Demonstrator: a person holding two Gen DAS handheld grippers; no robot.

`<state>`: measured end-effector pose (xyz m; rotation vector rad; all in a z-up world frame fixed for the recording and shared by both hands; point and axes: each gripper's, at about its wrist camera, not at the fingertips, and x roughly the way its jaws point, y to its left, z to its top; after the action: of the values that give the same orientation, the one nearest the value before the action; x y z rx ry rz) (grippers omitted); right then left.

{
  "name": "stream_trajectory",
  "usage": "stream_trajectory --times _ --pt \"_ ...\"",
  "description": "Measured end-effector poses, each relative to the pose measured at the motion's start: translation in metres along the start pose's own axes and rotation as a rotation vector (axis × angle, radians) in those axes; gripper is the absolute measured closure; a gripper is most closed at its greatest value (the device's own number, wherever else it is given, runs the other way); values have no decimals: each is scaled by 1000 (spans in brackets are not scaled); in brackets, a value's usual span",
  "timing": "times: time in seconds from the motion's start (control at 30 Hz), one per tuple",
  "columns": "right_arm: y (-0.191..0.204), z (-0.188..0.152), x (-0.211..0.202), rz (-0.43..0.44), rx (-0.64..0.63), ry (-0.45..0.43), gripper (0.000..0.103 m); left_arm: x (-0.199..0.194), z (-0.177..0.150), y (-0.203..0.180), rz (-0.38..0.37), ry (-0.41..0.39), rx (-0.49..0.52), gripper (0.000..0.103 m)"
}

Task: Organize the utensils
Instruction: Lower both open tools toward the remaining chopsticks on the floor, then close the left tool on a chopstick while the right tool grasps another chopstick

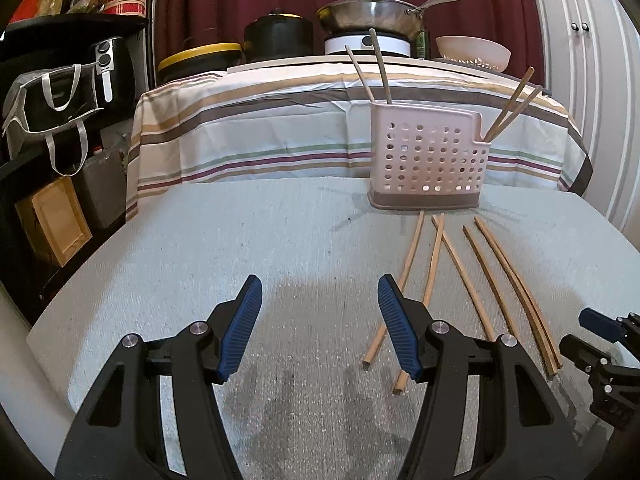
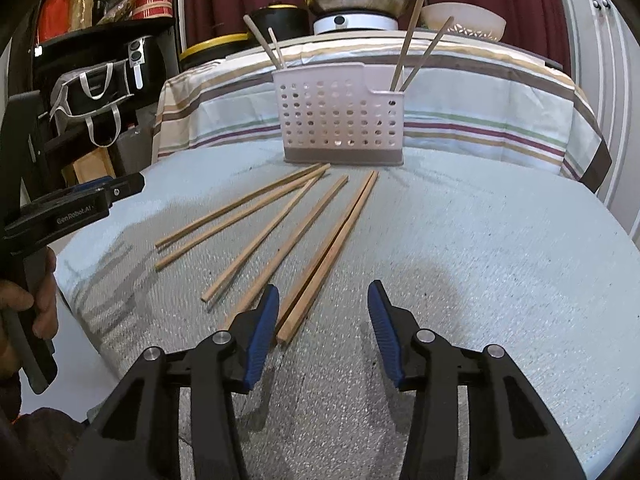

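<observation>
Several loose wooden chopsticks [image 1: 431, 260] lie fanned out on the pale grey table in front of a pink perforated utensil holder [image 1: 428, 160]. The holder [image 2: 340, 120] has two chopsticks standing in its left compartment and two in its right. My left gripper [image 1: 320, 284] is open low over bare table, with the chopsticks just to the right of its right finger. My right gripper [image 2: 324, 288] is open too. The near ends of a chopstick pair [image 2: 334, 242] lie between its jaws beside the left pad, and the pads are not pressing them.
Behind the holder stands a higher table with a striped cloth [image 1: 260, 128], carrying a steel pan [image 1: 372, 16], a black pot [image 1: 278, 36] and a pale bowl [image 1: 472, 54]. Dark shelves with a bag [image 1: 52, 112] fill the left. A hand [image 2: 40, 304] holds the left gripper.
</observation>
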<state>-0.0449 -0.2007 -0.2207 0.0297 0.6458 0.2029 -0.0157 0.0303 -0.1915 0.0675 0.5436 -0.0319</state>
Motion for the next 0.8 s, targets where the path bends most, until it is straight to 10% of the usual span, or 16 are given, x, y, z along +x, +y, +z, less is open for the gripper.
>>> stream_trajectory --times 0.57,0.63,0.8 --pt "-12 -5 4 -46 31 48 70 6 -15 -3 -2 45 6 44" --pt "-10 -5 7 -47 17 58 88 7 -17 -3 1 51 6 44" --pt "-19 -5 7 -72 38 61 94 9 -20 -2 0 61 2 44"
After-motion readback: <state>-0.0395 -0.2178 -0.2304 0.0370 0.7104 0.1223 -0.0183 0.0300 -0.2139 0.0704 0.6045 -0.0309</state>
